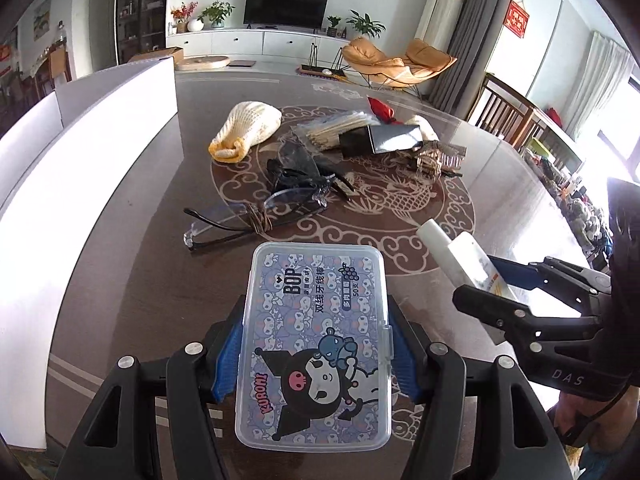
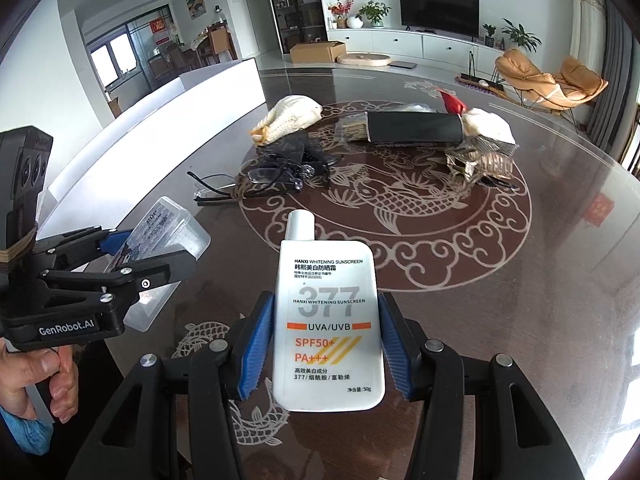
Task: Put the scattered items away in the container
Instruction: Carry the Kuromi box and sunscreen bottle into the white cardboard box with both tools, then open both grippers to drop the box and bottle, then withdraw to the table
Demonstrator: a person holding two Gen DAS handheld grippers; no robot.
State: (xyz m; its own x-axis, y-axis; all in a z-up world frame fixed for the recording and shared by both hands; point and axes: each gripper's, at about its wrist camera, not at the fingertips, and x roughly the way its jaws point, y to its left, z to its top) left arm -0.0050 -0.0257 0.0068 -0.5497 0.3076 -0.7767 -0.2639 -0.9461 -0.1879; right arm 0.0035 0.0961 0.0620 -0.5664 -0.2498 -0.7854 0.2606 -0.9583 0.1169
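My left gripper [image 1: 316,354] clamps floss box [image 1: 314,344]; right gripper [image 2: 326,354] clamps sunscreen [image 2: 328,332], long axis forward. White container [image 1: 120,120] lies left, nearer left gripper.

1. A home living room: a television [image 2: 439,12] on a long white cabinet [image 2: 400,42], with potted plants [image 2: 374,12] beside it.
2. Tan lounge chairs [image 2: 550,80] by grey curtains [image 1: 466,28].
3. A dark ornamented bench [image 2: 460,280] stands in front.

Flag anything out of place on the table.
The glasses lie tangled with a brown hair tie round the frame. The rest is loose clutter; the floss box and sunscreen are held squarely.
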